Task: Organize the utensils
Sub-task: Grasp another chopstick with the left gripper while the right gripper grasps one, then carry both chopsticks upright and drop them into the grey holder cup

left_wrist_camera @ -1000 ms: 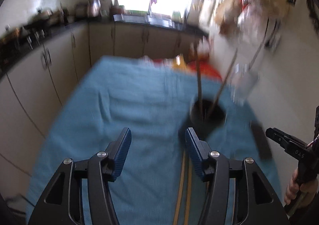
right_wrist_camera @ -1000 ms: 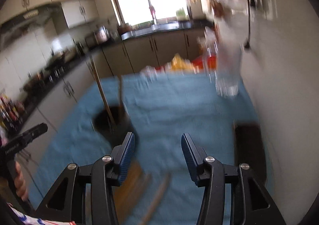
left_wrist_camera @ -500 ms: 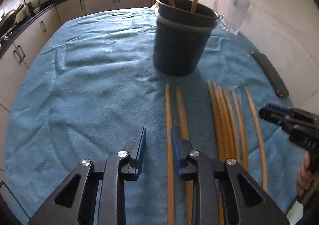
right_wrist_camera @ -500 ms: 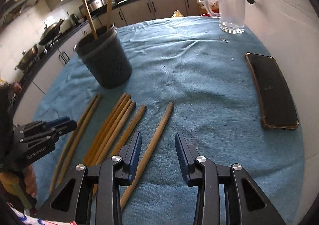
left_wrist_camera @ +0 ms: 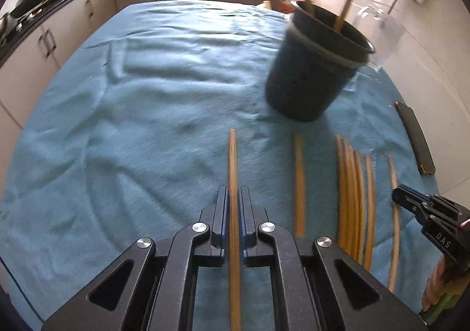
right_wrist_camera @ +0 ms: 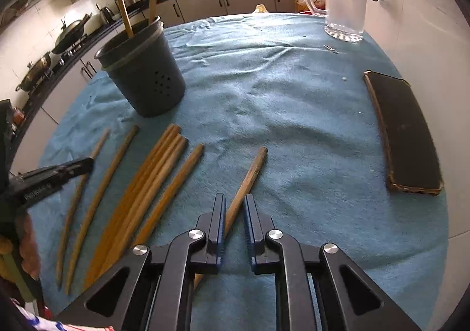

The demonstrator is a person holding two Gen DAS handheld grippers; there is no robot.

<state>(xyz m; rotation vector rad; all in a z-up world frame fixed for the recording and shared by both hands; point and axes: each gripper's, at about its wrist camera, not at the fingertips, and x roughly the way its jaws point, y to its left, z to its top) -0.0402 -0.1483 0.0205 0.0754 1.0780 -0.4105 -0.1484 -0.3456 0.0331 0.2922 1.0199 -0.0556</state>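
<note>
Several wooden sticks lie side by side on the blue cloth. My left gripper is shut on the leftmost wooden stick, which runs forward between the pads. My right gripper has its jaws narrowly apart around the rightmost wooden stick, which lies slanted between them; contact is unclear. A dark round holder with two sticks upright in it stands ahead of the row; it also shows in the right wrist view.
A clear glass jug stands at the far right of the table. A black flat case lies along the right edge by the white wall. Kitchen cabinets run along the left and back.
Both grippers dropped from above the table to the row of sticks and narrowed. The left one shut on the leftmost stick; the right one closed in around the rightmost stick.
</note>
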